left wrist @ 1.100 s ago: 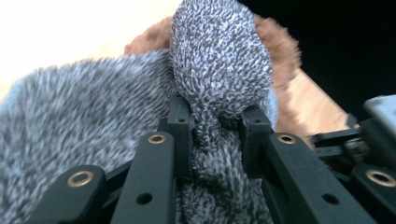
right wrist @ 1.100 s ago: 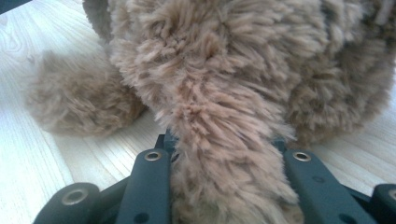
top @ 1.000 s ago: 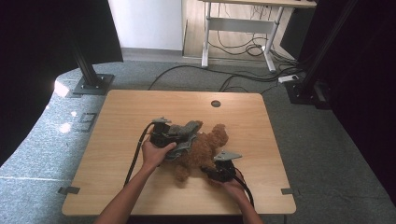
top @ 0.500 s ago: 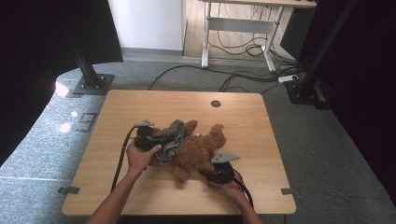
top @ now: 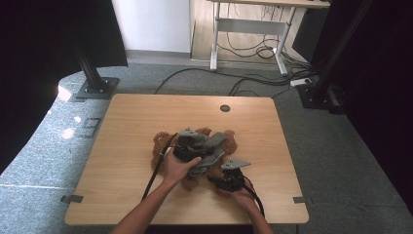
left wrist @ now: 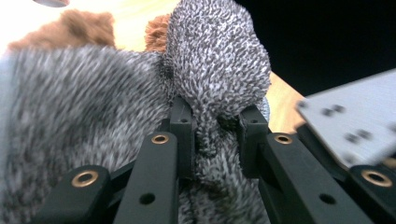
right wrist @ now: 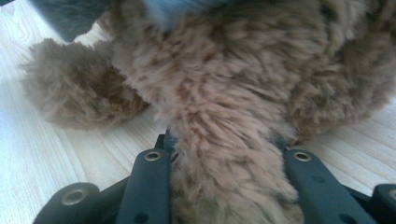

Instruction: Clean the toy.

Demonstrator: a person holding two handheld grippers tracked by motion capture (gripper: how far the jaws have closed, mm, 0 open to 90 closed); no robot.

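Grey fuzzy knit garment (left wrist: 210,74) is pinched by the left gripper (left wrist: 215,135); brown plush toy (right wrist: 224,93), clamped by the right gripper (right wrist: 224,154), should be held steady.

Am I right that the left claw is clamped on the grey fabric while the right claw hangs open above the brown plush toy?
Not quite: the right claw is not open. The right gripper view shows its jaws clamped on a limb of the brown plush toy. The left claw does grip the grey fabric.
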